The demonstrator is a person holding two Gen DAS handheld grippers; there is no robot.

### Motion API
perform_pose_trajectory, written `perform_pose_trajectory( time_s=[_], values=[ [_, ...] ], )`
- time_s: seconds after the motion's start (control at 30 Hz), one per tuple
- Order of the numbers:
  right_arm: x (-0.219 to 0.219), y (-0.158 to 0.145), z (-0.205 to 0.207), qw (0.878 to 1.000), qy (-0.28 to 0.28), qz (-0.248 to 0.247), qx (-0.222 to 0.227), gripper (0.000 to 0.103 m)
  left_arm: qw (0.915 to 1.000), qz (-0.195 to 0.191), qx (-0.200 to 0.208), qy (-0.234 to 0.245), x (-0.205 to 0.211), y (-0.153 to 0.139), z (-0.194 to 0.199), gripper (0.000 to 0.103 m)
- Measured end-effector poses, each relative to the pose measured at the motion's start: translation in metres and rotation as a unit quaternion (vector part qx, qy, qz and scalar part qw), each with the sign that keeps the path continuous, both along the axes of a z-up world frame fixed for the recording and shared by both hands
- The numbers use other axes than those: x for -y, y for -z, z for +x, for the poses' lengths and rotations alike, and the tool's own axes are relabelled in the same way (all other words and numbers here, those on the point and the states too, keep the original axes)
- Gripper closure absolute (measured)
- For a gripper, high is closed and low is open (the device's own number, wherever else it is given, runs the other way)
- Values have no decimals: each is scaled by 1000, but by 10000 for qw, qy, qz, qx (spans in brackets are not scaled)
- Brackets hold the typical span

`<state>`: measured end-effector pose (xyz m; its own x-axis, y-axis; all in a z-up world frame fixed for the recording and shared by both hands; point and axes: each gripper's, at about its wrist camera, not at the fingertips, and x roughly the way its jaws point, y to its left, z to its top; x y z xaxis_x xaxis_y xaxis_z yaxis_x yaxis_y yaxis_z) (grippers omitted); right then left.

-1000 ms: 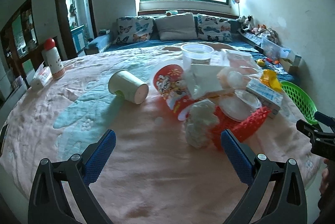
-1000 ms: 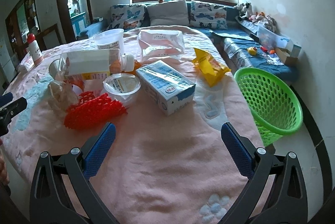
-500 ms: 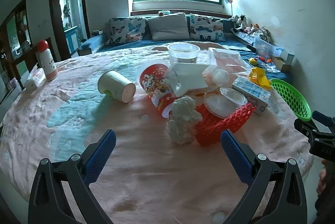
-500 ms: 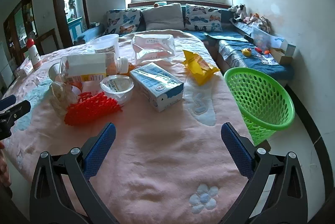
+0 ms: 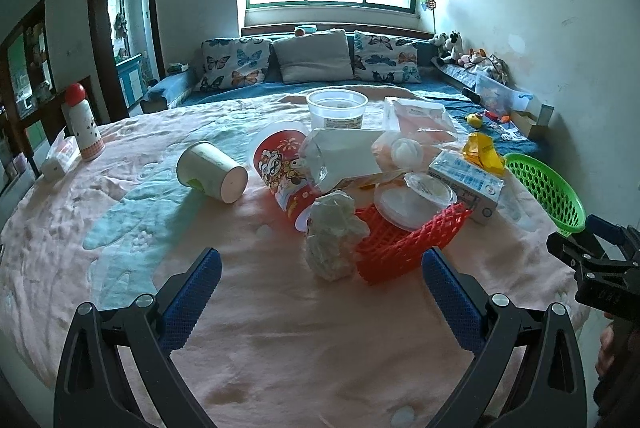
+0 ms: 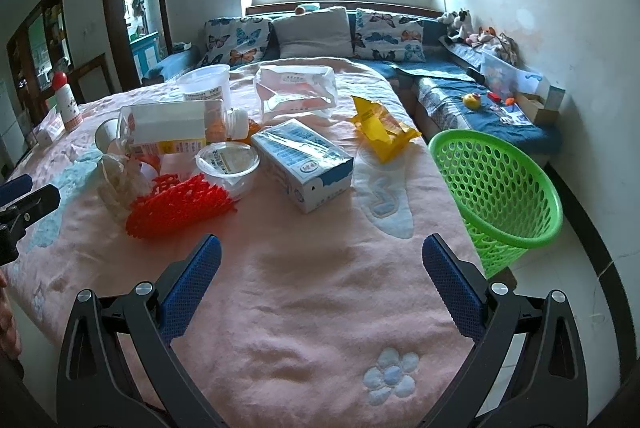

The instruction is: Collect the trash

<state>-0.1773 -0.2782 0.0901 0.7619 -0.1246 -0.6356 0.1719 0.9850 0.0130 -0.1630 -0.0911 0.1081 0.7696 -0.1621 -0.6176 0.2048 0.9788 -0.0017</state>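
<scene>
The trash lies heaped in the middle of the pink blanket (image 6: 320,308): a red foam net (image 6: 178,205) with a crumpled white wad (image 5: 334,240) just beside it, a clear lidded tub (image 6: 227,161), a blue-and-white carton (image 6: 302,163), a yellow wrapper (image 6: 382,129) and a paper cup (image 5: 212,171) tipped on its side. The green basket (image 6: 500,187) stands on the floor beside the blanket's right edge. Both the left gripper (image 5: 320,292) and the right gripper (image 6: 320,286) hover over bare blanket near the pile, jaws spread wide and holding nothing.

Both grippers (image 5: 320,284) (image 6: 320,282): black frames, silver screws, seemingly textured blue pads (image 5: 192,292).
</scene>
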Motion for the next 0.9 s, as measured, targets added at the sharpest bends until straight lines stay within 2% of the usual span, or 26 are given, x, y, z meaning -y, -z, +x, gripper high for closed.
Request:
perform_pose_trajectory(
  time_s=[0.4,0.9],
  values=[
    [-1,1,0,10000,-24,-13,-15,4,9999,-95,-74,96,5,-2,9,6],
    [9,1,9,10000,8,27,-40,4,9998,-14,0,193,12,-5,20,6]
  ],
)
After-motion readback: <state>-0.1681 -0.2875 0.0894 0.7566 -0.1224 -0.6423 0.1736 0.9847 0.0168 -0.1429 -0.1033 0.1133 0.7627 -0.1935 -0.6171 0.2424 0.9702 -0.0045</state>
